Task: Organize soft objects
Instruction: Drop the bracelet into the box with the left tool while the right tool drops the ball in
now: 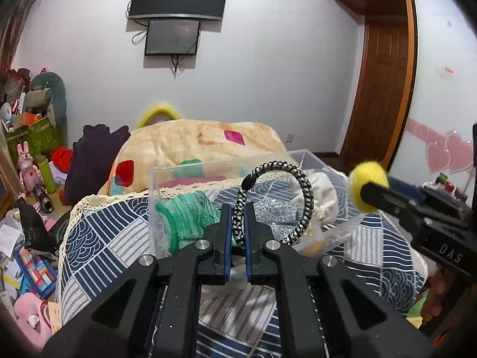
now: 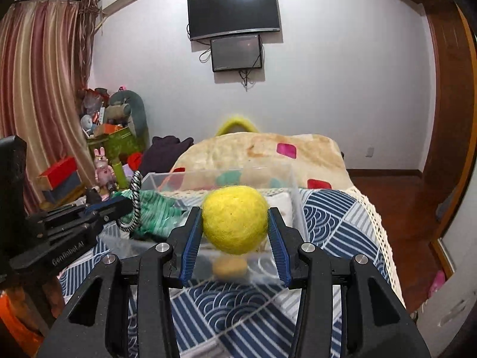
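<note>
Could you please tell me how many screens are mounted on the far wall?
2: a large curved screen high on the wall, and a smaller screen directly beneath it, with cables hanging below. Both are dark.

Blurred tan lump point(image 2: 229, 266) under yellow ball point(image 2: 235, 219), perhaps its reflection.

Clear plastic box point(image 1: 208, 170) on the patterned bedspread point(image 1: 113, 232), ahead of both jaws; green knitted glove point(image 1: 187, 217) inside, left; white cloth point(image 1: 325, 197) right.
</note>
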